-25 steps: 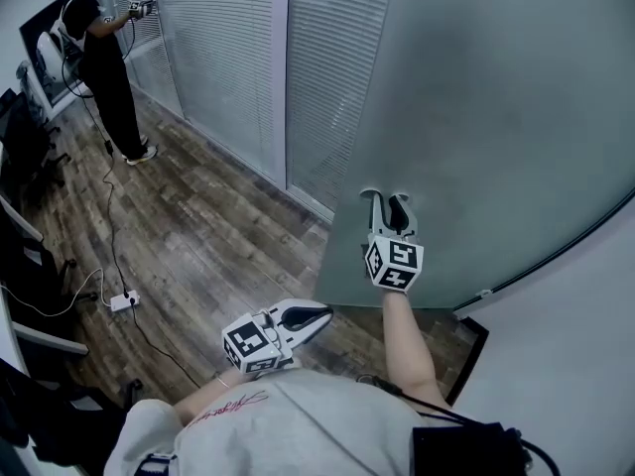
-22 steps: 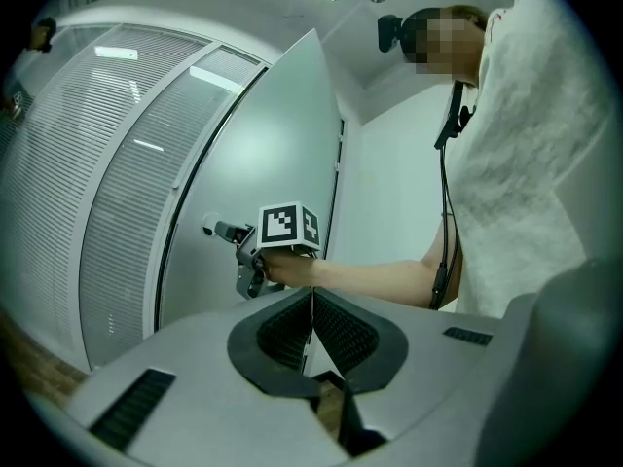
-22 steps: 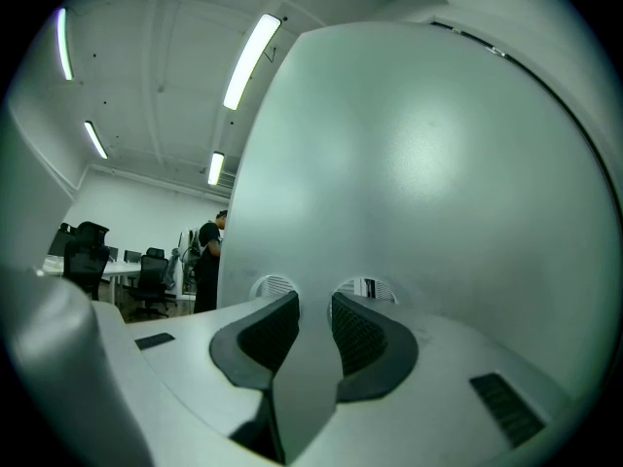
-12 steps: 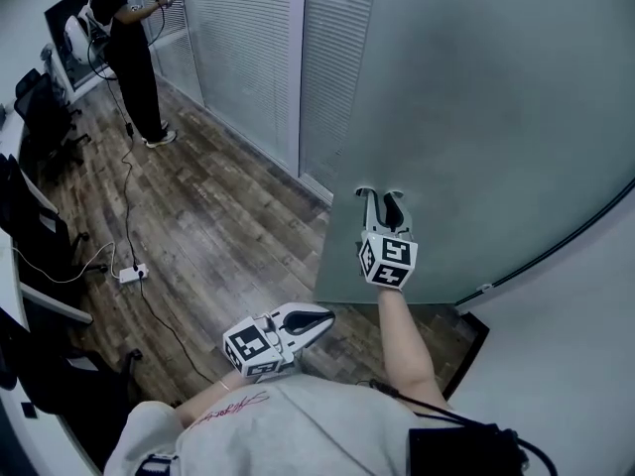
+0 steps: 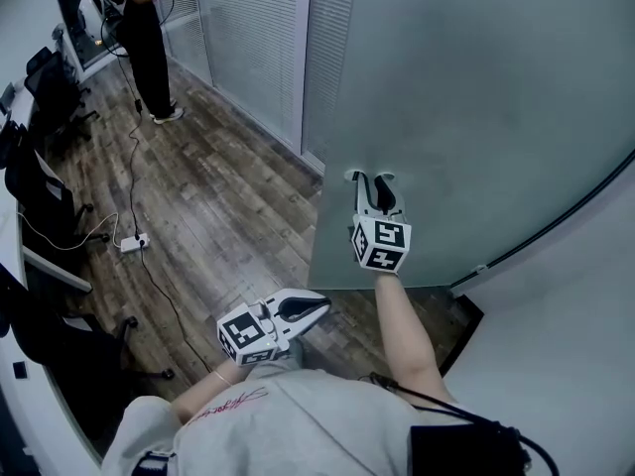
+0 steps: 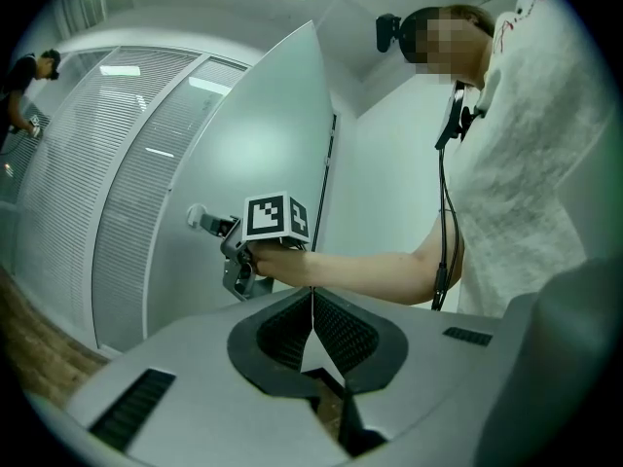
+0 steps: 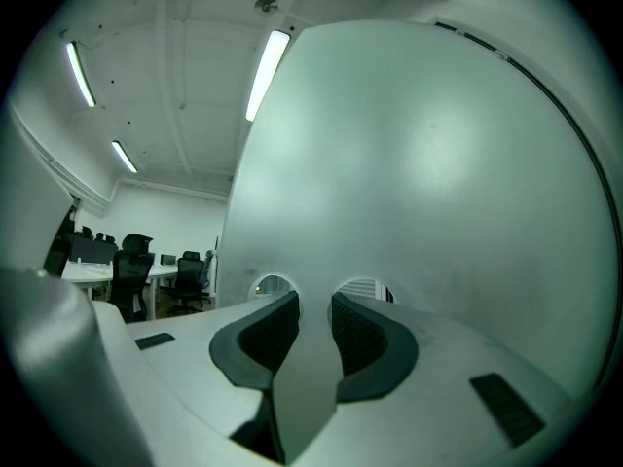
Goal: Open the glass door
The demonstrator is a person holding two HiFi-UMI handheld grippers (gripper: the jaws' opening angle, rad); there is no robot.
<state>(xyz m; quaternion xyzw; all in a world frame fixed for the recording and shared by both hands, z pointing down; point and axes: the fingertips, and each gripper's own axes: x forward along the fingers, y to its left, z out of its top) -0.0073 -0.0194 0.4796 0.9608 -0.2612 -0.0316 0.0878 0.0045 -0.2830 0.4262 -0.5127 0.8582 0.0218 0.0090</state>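
Glass door: frosted, grey-green, stands ajar in front of the wearer, free edge twd the wood floor, far side by a white wall. Two small round holes in the pane near that edge.

R gripper is on the door at those holes. In the right gripper view its tips sit at the holes w/ the strip of glass btwn them filling the gap, pads pinching it. L gripper hangs low by the wearer's waist, well apart from the door, jaws pressed together, nothing btwn.

Writing: marker cube on R gripper and marker cube on L show only b/w square patterns, no words. Red script on the wearer's grey shirt, too small to read.

Further out: partition w/ shut blinds left of the door, a 2nd person standing at it. White power strip w/ cable on the floor. Black office chairs along the left edge.
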